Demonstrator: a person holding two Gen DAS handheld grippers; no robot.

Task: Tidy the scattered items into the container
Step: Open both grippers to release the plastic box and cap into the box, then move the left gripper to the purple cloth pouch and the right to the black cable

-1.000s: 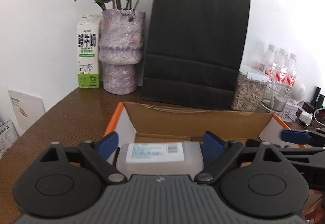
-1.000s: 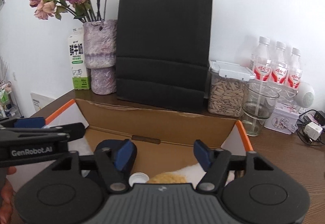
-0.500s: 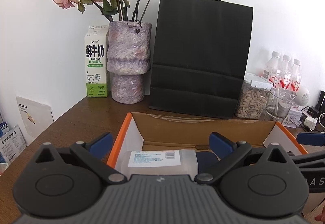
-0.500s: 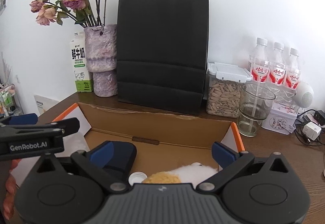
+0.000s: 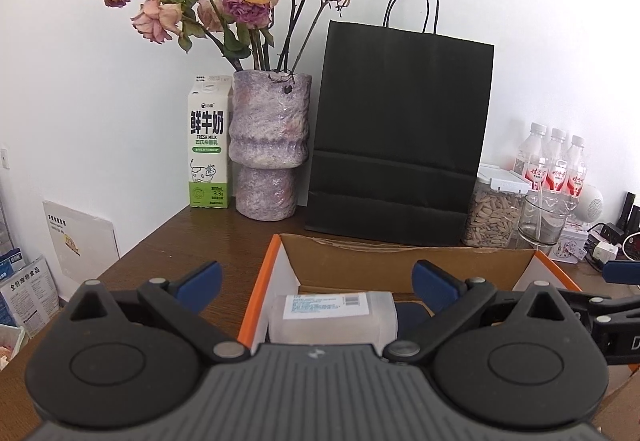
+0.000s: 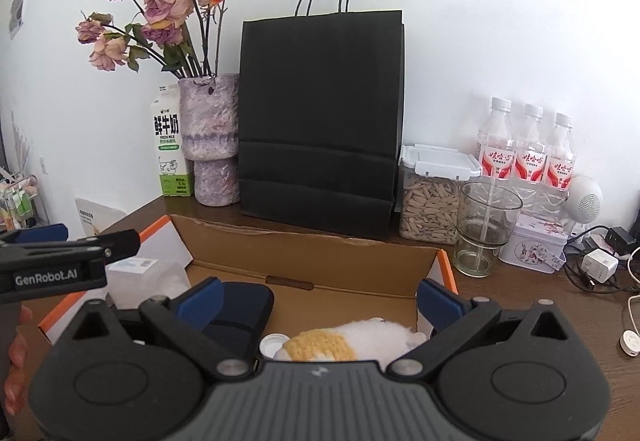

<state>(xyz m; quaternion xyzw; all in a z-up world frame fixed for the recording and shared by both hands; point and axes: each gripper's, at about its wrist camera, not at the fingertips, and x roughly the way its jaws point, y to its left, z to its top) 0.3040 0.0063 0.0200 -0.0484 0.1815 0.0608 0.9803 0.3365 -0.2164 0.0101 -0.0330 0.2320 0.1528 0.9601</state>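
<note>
- From the left wrist view, our left tongs [image 5: 316, 283] stood wide open with nothing clamped; the white labelled jar [image 5: 333, 315] lay between the blue pads but clear of both, resting inside the cardboard box [image 5: 404, 261] at its near left corner.
- A dark blue pouch [image 5: 410, 311] showed just right of the jar, mostly hidden behind the tongs' body, so we could not make out its full shape.
- At the far right edge another blue-tipped tool cut into view; we took it for our right tongs, though only a sliver showed.
- The bare surface [image 5: 192, 237] left of the box carried nothing loose that we could see, so we judged the tidying close to done on that side.
- From the right wrist view, our right tongs [image 6: 318, 297] had just been opening and stood fully spread, empty, with no pad pressing anything.
- Below them, inside the box, lay a plush toy [image 6: 360, 339] in white and yellow, a small white cap [image 6: 273, 345] touching its left end, and the pouch further left.
- The jar sat at the box's left end, partly covered by the left tongs.
- The box floor nearest us was hidden by the tongs' body, and we could not tell whether any stray items remained on the surface behind us.
- The cables [image 6: 600, 269] and bottles [image 6: 528, 153] at far right looked like fixtures, not strays, in our judgement.
</note>
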